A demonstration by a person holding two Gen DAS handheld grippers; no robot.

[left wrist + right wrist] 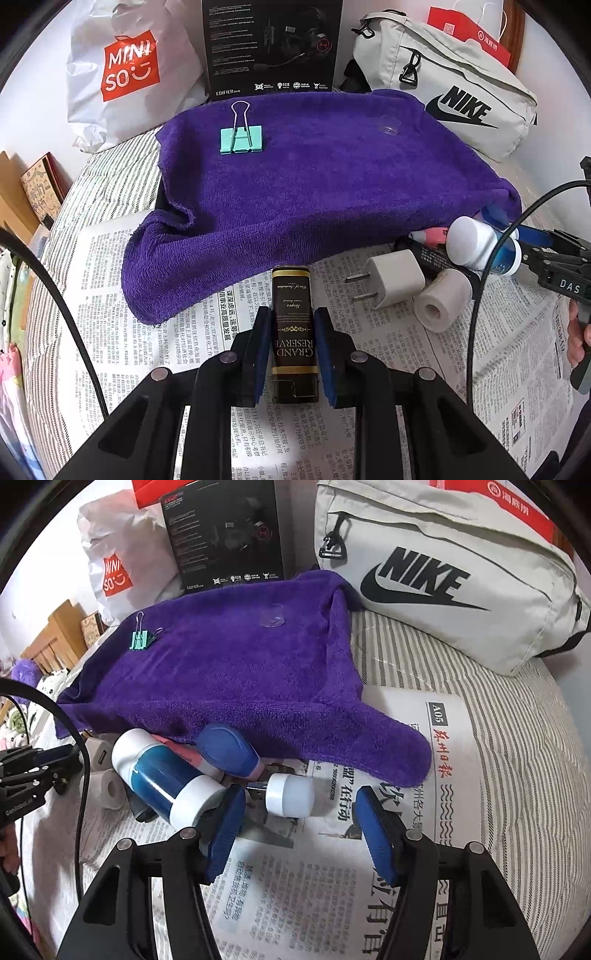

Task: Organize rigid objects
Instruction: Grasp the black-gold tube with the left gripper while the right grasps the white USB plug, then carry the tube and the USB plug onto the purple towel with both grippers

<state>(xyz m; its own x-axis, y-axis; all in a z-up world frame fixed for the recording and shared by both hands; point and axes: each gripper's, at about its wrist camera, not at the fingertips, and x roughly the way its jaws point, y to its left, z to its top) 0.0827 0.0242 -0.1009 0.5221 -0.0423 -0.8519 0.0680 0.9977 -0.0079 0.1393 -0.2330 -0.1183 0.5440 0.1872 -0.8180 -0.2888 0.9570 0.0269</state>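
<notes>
The purple towel (317, 177) serves as the landmark: a mint binder clip (242, 138) and a small clear cup-like piece (387, 127) already rest on top of it, so it reads as the place where things are being gathered. Just in front of its near hem, over the newspaper (184, 332) on the bed, the left gripper (293, 354) has its fingers clamped narrow on a slim black-and-gold tin (294, 332) marked Grand Reserve. The tin looks stiff, light and smooth-sided; pinched across its narrow width near the middle it should carry steadily, though the glossy faces could slide if tilted.

By the towel's right front corner lies the remaining pile: a white plug adapter (397, 277), a tape roll (441, 301), a blue-and-white bottle (166, 775) and a small white-capped bottle (290, 794). The right gripper (295, 823) points down at the small bottle with its fingers half spread, nothing between the pads. That bottle is round, hard plastic and likely light; lying on its side it may roll, so a grip across the body beside the cap seems safest.
</notes>
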